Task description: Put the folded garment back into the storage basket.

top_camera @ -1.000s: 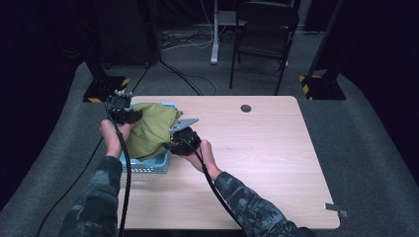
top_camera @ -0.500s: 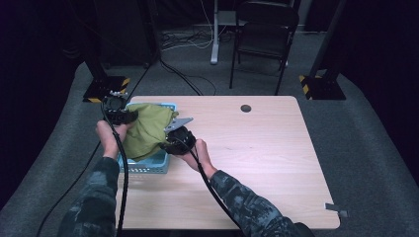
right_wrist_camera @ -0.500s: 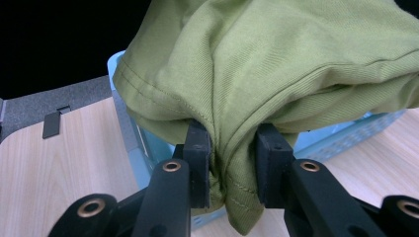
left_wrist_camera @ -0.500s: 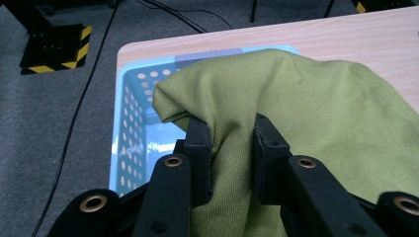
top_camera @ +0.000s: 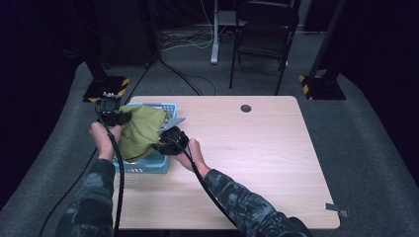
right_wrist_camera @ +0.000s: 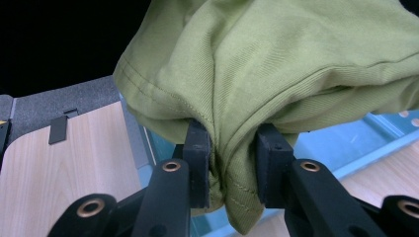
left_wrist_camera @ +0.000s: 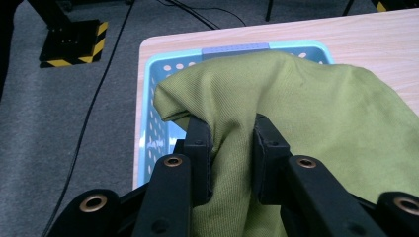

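The left gripper (left_wrist_camera: 232,148) pinches a thick fold of the green shirt (left_wrist_camera: 306,103) between its jaws, and the right gripper (right_wrist_camera: 232,163) is clamped on a bunched hem of the same shirt. The cloth hangs between them over the blue basket (top_camera: 148,165) at the table's (top_camera: 257,148) left edge. It looks light, soft and limp, likely to sag and slide, so hems or seams, where the fabric doubles, should give the surest hold.
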`<state>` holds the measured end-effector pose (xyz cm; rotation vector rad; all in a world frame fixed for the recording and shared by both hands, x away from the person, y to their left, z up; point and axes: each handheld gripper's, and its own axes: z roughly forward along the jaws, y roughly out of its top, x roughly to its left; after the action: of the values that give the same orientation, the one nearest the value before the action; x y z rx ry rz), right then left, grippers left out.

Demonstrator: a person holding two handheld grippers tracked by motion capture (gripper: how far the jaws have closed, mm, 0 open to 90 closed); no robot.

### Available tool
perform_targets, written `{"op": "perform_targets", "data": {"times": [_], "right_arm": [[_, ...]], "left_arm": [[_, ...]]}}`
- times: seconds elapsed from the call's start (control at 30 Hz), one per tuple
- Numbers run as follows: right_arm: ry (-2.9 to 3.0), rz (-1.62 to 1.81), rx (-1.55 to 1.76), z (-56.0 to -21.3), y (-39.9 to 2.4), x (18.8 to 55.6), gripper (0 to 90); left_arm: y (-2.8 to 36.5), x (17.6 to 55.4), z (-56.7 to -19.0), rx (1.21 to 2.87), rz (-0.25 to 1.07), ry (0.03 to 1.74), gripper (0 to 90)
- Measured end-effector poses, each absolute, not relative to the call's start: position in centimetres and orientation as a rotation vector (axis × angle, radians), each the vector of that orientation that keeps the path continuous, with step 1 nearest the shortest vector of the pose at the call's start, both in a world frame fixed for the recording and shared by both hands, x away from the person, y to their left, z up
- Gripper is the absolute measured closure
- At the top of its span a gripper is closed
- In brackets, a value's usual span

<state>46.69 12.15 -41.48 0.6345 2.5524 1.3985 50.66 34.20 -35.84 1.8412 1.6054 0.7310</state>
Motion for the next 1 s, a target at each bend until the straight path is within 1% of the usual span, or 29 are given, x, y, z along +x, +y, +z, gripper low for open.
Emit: {"op": "perform_targets", "data": {"times": [0.27, 0.3, 0.33, 0.37, 0.43, 0.47, 0.53, 0.57, 0.63, 1.0], "right_arm": [[2.549, 1.407, 0.641, -41.7, 12.6, 46.9, 70.2], [2.549, 1.407, 0.646, -41.8, 12.6, 47.0, 68.7], [2.550, 1.405, 0.652, -41.9, 12.7, 47.1, 62.9], [2.558, 1.393, 0.666, -42.1, 12.8, 47.2, 53.3], [2.581, 1.375, 0.706, -42.6, 12.9, 47.6, 37.3], [2.575, 1.351, 0.741, -42.8, 12.9, 47.7, 30.3], [2.578, 1.334, 0.790, -43.1, 12.7, 48.0, 23.8], [2.572, 1.334, 0.806, -43.2, 12.5, 48.1, 21.8], [2.565, 1.327, 0.820, -43.1, 12.1, 48.3, 19.8], [2.550, 1.301, 0.867, -43.1, 10.3, 48.5, 11.1]], "left_arm": [[34.1, 51.1, -35.7, 1.842, 0.750, 1.602, 73.3], [34.1, 51.3, -35.8, 1.846, 0.748, 1.611, 73.0], [34.1, 51.4, -35.9, 1.840, 0.748, 1.629, 71.4], [34.2, 51.5, -36.1, 1.828, 0.742, 1.646, 65.9], [34.3, 51.7, -36.3, 1.820, 0.692, 1.658, 49.4], [34.3, 51.8, -36.5, 1.822, 0.687, 1.669, 40.7], [34.3, 51.7, -36.7, 1.819, 0.655, 1.665, 31.8], [34.2, 51.7, -36.8, 1.823, 0.645, 1.666, 28.4], [34.0, 51.7, -36.9, 1.822, 0.629, 1.659, 25.0], [32.1, 51.8, -38.5, 1.855, 0.553, 1.610, 15.8]]}}
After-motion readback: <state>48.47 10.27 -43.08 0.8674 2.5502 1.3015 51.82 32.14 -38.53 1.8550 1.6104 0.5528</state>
